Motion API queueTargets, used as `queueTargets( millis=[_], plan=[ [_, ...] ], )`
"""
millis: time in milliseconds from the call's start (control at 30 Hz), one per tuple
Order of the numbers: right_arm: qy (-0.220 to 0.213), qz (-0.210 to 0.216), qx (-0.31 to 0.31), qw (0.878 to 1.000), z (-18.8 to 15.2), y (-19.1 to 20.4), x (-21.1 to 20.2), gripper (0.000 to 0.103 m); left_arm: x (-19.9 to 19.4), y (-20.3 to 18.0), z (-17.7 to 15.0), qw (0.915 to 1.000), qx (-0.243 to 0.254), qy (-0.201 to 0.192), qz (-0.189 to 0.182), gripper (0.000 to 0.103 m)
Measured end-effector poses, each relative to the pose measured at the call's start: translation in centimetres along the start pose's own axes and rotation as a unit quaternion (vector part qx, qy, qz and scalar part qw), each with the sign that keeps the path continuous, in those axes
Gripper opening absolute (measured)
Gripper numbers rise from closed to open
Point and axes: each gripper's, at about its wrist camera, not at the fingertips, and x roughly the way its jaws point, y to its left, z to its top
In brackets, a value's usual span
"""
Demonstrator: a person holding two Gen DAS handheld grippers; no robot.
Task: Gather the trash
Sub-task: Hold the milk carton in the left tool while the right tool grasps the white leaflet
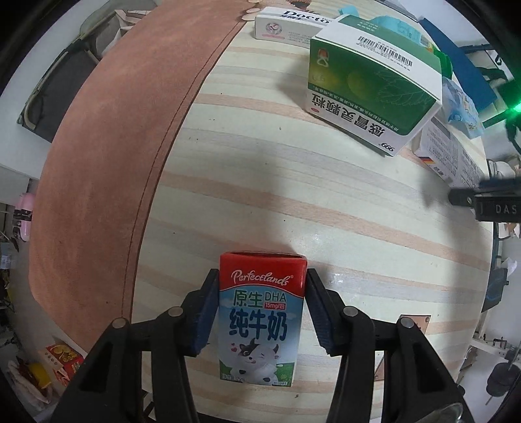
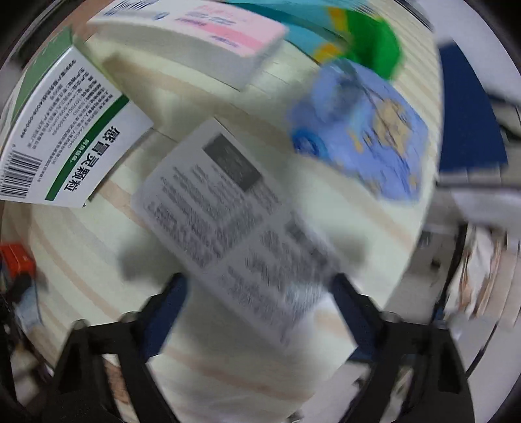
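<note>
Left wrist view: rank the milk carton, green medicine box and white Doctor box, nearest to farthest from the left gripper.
1. Milk carton, between the left gripper jaws.
2. Green medicine box, ahead, to the right.
3. White Doctor box, at the far table edge.

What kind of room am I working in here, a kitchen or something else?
Probably a lived-in home room, not clearly a kitchen. A striped table with a brown runner holds household clutter: a milk carton in the left gripper, a green medicine box, and bags piled on the floor.
</note>
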Motion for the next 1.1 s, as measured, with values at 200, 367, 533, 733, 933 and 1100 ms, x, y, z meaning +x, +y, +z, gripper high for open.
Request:
queueTargets(
  millis=[200,367,533,733,933,1100],
  plan=[
    [0.060,0.176,0.134,0.973,-5.0,0.0,0.0,0.066,0.1,-2.2,0.5,1.0000,0.004,0.003,-0.001,0.048],
    [-0.038,0.020,0.016,0.999,-4.6,1.9,-2.7,0.086,0.3,-2.6,1.8,0.9993,-0.022,-0.019,0.023,0.048],
    [-0.040,-0.028,-0.047,0.998,-1.2,1.3,-2.0,0.088,-0.8,-2.3,3.0,0.9938,-0.064,-0.060,0.068,0.048],
    [-0.013,-0.045,-0.133,0.990,2.8,1.4,0.1,0.101,-0.1,-3.0,4.3,0.9917,-0.080,-0.066,0.077,0.048],
    [0.026,0.044,-0.071,0.996,6.4,-3.5,1.0,0.096,-0.4,-3.9,4.4,0.9929,-0.076,-0.061,0.070,0.048],
    [0.045,0.055,-0.008,0.997,3.0,-4.9,0.9,0.089,-0.5,-3.5,3.7,0.9943,-0.072,-0.050,0.060,0.048]
  ],
)
